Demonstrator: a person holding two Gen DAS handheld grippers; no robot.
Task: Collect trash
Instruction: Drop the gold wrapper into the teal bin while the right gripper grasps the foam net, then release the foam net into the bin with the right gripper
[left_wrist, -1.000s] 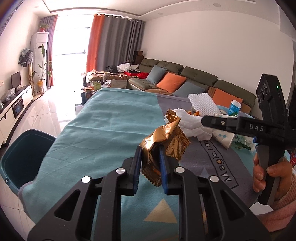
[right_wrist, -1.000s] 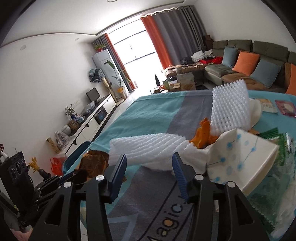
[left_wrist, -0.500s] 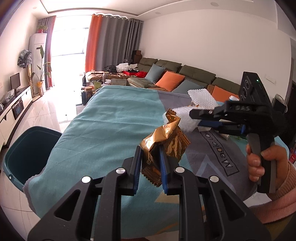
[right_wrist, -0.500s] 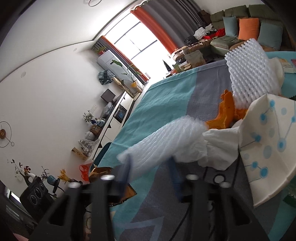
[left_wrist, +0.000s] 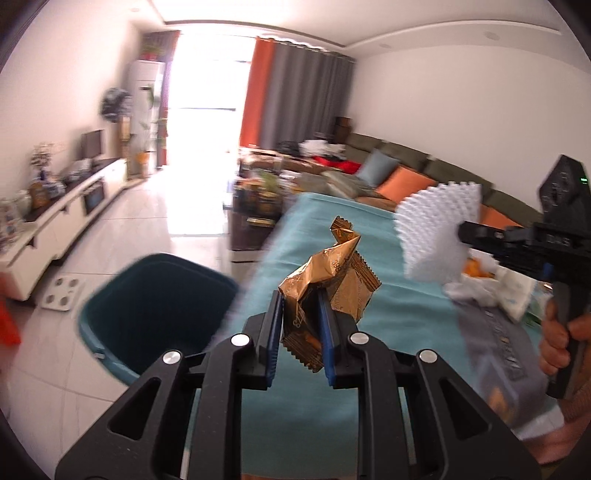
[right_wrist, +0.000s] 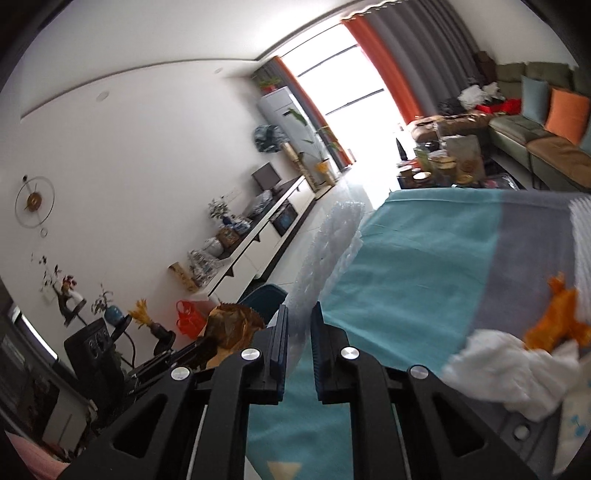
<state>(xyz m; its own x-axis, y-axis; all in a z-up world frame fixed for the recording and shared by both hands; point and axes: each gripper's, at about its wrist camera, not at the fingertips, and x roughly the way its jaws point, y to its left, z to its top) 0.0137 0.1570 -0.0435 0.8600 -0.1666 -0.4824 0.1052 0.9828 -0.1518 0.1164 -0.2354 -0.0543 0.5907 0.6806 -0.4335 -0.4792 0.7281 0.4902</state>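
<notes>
Both hands are loaded and the drop-off is the step in hand. The left gripper (left_wrist: 301, 328) is clamped on a crumpled gold wrapper (left_wrist: 328, 280), blue pads pressing it from both sides, the crinkled top sticking up above the jaws. Down and to the left, on the white tile floor just off the near-left corner of the table, sits the dark teal bin (left_wrist: 155, 306), mouth open and facing up. The wrapper hangs over the table's edge, near the bin but, as I read it, not over the opening yet.

Over on the right, the right gripper (right_wrist: 298, 343) is pinched on a sheet of white foam netting (right_wrist: 332, 251), jaws nearly together with the thin foam squeezed between the pads and streaming away toward the far left. From the left wrist view the same netting (left_wrist: 436, 229) fans out white and bumpy ahead of that gripper, lifted clear of the teal tablecloth (left_wrist: 332, 229).

More trash waits on the right side of the table: a crumpled white tissue (right_wrist: 509, 369) with orange peel (right_wrist: 554, 321) on top of it.

Next call: carry both loads left until each is squarely above the bin's mouth, then release, wrapper first since it is closer. The light foam may drift or cling to the pads.
</notes>
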